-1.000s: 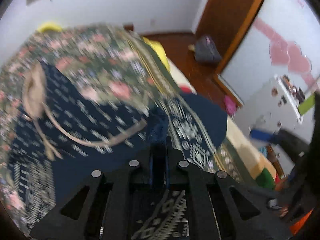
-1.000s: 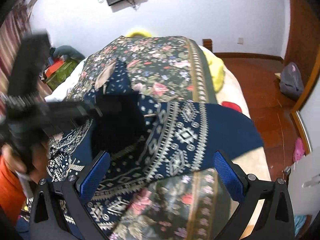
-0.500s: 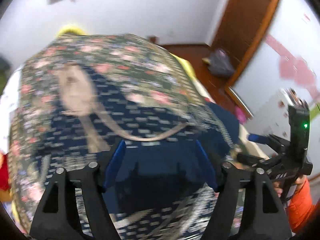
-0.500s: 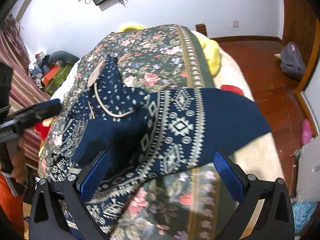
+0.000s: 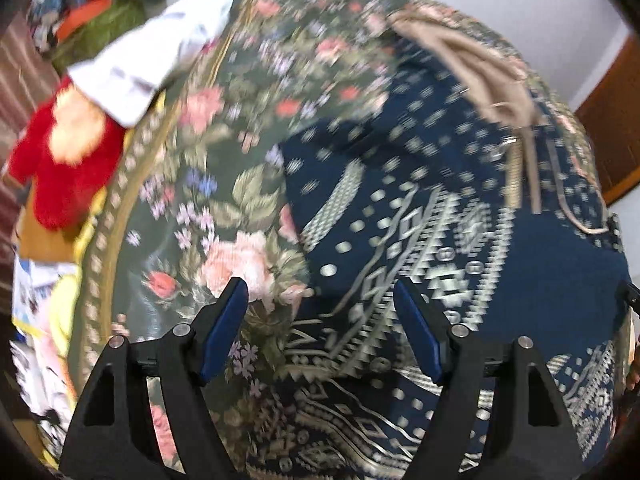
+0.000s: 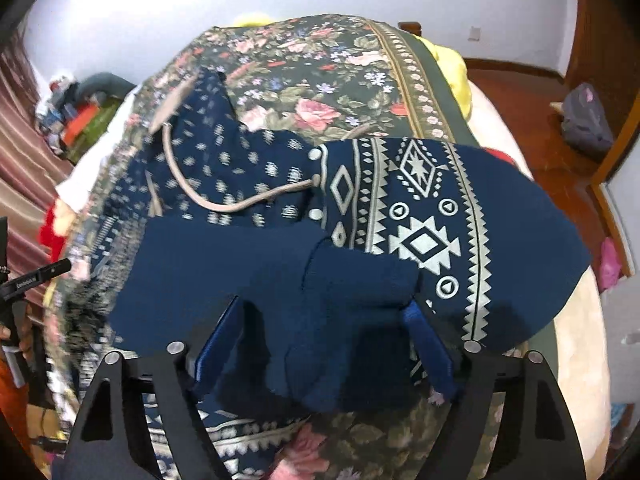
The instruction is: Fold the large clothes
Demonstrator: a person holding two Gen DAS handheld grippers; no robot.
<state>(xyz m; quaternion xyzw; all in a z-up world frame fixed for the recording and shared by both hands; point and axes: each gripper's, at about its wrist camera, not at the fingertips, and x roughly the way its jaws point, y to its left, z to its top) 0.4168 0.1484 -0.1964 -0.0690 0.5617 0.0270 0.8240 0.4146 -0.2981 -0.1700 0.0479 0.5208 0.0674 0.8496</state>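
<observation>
- You are working over a bed covered by a dark green floral bedspread (image 6: 320, 80), which is filling most of both views; white walls and a red-brown wooden floor (image 6: 528, 120) are showing beyond it.
- The navy patterned hoodie (image 6: 420, 220) is lying spread across the bedspread, its hood and beige drawstring (image 6: 224, 206) pointing toward the far end and one sleeve folded across the body.
- A white cloth (image 5: 152, 48) and a red plush toy (image 5: 60, 164) are sitting at the bed's edge in the left wrist view; a grey bag (image 6: 586, 120) is resting on the floor.
- Your right gripper (image 6: 324, 340) is closing, with a plain navy fold of the hoodie between its blue pads.
- Your left gripper (image 5: 320, 320) is hanging with jaws apart over the hoodie's edge, gripping nothing.
</observation>
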